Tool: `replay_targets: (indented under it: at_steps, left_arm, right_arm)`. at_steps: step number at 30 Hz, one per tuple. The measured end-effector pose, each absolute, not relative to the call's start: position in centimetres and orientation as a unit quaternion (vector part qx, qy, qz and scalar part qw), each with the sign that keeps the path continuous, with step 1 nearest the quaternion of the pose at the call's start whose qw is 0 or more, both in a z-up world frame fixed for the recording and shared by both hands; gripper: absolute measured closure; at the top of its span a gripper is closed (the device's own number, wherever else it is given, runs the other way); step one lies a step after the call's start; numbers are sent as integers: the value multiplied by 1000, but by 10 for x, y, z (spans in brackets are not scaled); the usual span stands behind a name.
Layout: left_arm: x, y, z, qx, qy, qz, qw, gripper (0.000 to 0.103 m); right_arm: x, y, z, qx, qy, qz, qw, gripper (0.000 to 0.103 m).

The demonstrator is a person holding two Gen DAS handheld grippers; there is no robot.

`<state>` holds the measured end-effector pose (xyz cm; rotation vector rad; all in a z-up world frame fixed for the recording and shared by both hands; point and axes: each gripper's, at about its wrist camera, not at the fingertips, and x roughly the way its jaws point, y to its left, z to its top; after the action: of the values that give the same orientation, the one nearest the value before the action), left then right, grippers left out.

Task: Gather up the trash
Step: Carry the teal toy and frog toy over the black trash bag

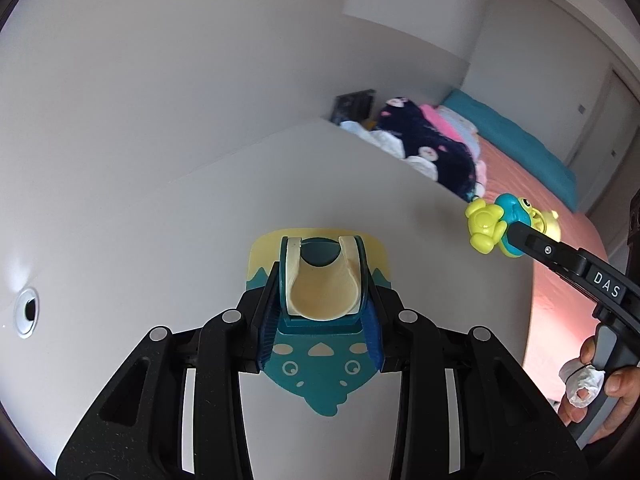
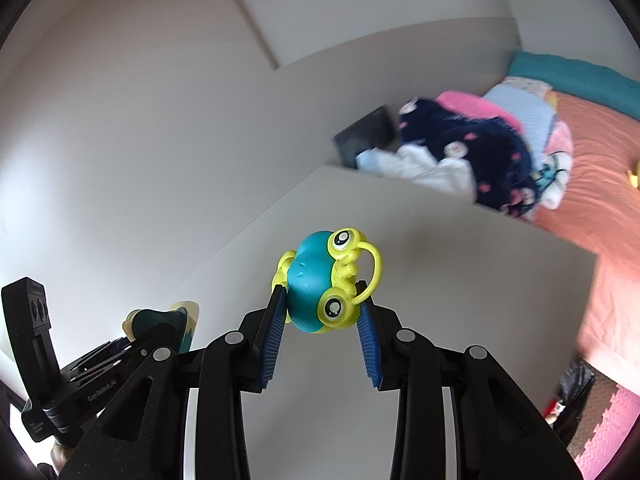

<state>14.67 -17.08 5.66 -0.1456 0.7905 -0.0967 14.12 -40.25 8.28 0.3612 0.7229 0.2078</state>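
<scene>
My left gripper (image 1: 320,280) is shut on a teal and cream toy dustpan (image 1: 320,344) with a cartoon face, held above a white table (image 1: 160,240). My right gripper (image 2: 322,304) is shut on a teal and yellow-green frog toy (image 2: 320,280), held above the same table. The frog toy also shows at the right of the left wrist view (image 1: 500,224), at the tip of the right gripper. The dustpan also shows at the lower left of the right wrist view (image 2: 164,324). A crumpled white tissue (image 1: 580,380) is tucked in the hand that holds the right gripper.
The white table (image 2: 440,280) stands against a white wall. It has a round cable hole (image 1: 27,312) at the left. Behind it a bed with an orange cover (image 2: 600,200) holds a pile of clothes (image 2: 472,148). A dark box (image 1: 354,106) stands by the wall.
</scene>
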Motion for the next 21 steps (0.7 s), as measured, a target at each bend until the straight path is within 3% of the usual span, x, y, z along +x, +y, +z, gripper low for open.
replay_targets:
  at_steps: [21]
  left_arm:
    - [148, -419, 48, 34, 411, -257, 874, 68]
  right_arm:
    - [13, -614, 79, 218, 328, -73, 916, 66]
